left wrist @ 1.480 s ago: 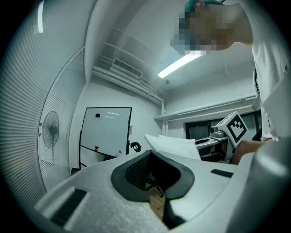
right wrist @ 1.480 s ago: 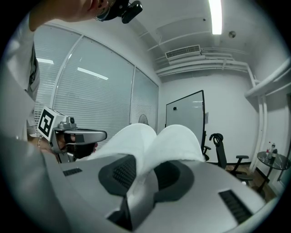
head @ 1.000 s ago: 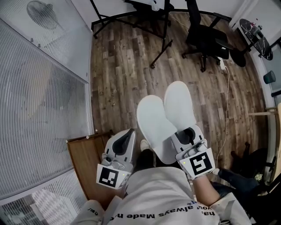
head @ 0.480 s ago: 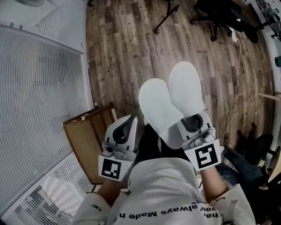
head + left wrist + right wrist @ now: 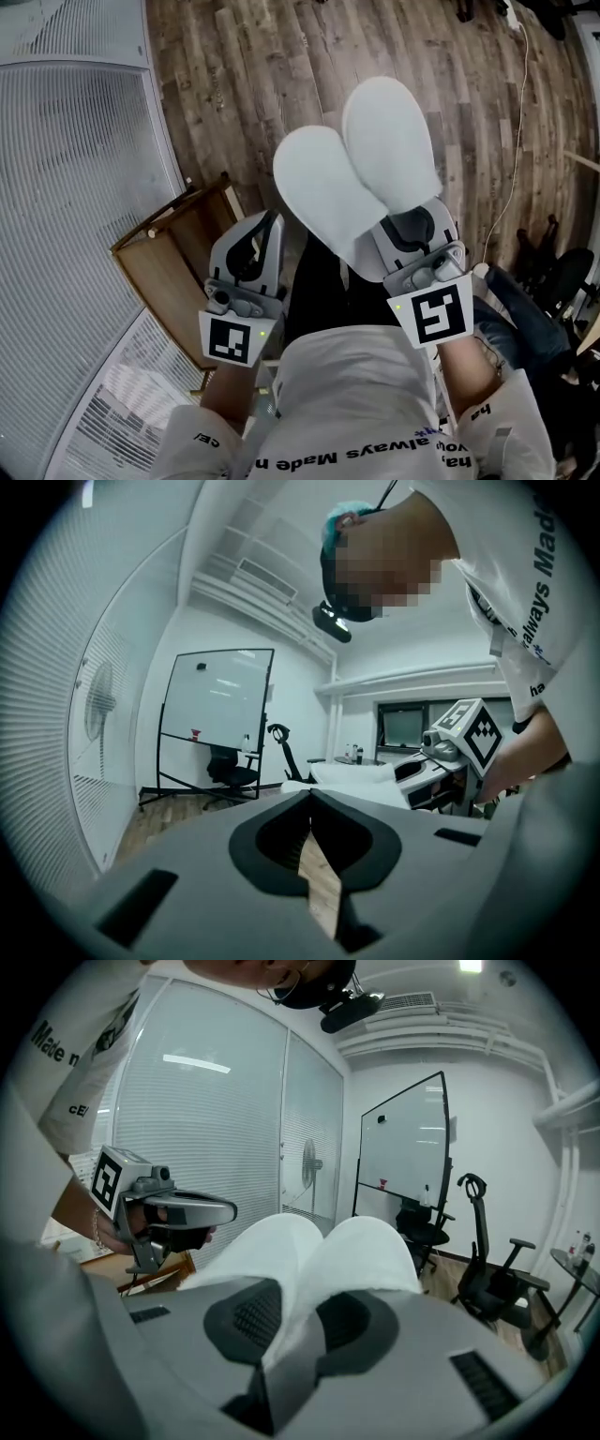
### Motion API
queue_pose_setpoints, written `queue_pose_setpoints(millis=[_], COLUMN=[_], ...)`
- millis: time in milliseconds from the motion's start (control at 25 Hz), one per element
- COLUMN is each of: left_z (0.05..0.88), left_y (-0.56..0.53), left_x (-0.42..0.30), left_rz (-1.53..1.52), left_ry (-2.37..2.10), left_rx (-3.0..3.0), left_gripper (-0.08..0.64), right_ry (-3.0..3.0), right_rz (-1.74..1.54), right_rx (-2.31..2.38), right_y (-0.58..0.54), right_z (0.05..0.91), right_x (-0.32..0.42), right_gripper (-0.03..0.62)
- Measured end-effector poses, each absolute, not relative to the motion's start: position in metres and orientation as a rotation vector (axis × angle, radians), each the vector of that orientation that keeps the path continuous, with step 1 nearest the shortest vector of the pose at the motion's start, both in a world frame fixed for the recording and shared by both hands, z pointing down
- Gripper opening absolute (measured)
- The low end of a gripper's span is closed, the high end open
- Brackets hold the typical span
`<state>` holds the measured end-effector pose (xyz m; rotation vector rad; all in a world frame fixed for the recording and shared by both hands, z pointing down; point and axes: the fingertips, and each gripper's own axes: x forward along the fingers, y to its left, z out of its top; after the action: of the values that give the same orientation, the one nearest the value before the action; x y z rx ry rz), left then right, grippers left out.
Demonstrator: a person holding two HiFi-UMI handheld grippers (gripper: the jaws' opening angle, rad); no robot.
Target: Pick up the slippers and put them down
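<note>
Pair of white slippers point(image 5: 361, 173): upper centre of the head view, clear of the wooden floor point(image 5: 253, 84), fanned away from me with their far ends toward the top of the frame. The two touch along their inner edges. Their near ends run together into my right tongs point(image 5: 405, 234).

Right tongs, own view point(image 5: 286, 1321): jaws partly closed, clamped on a fold of white slipper material. Both slippers point(image 5: 319, 1251) fill the middle of that frame just past the jaws.

Left tongs point(image 5: 258, 248): lower left of centre in the head view, beside the slippers but not touching them. Own view point(image 5: 314, 846): jaw tips meet, nothing held, only a sliver of floor shows behind the tips.

Surroundings: low wooden cabinet point(image 5: 169, 272) at left, just beside the left tongs. Ribbed glass partition point(image 5: 75, 187) covers the left side. White cable point(image 5: 514, 141) runs down the floor at right. Whiteboard point(image 5: 216, 700) on a stand and an office chair point(image 5: 478, 1269) stand at the far wall.
</note>
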<state>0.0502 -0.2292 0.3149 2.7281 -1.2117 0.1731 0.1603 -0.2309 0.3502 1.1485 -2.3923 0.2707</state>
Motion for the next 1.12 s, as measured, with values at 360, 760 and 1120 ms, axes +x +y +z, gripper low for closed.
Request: queue_pose_setpoints(millis=[360, 760, 1120], left_z=[0.409, 0.496, 0.566], left_y=[-0.235, -0.246, -0.251], left_x=[0.048, 0.048, 0.056], left_rz=[0.292, 0.349, 0.451], left_ry=[-1.193, -1.144, -1.092], left_rx=[2.667, 2.652, 2.681], left_gripper=[0.012, 0.012, 0.012], right_ry=[-2.361, -2.333, -2.328], right_rz=[0.285, 0.24, 0.158], right_rx=[1.049, 0.93, 0.841], right_y=[-0.234, -0.244, -0.254], right_z=[0.444, 0.538, 0.611], right_x=[0.159, 0.152, 0.153], right_gripper=[0.085, 0.086, 0.086])
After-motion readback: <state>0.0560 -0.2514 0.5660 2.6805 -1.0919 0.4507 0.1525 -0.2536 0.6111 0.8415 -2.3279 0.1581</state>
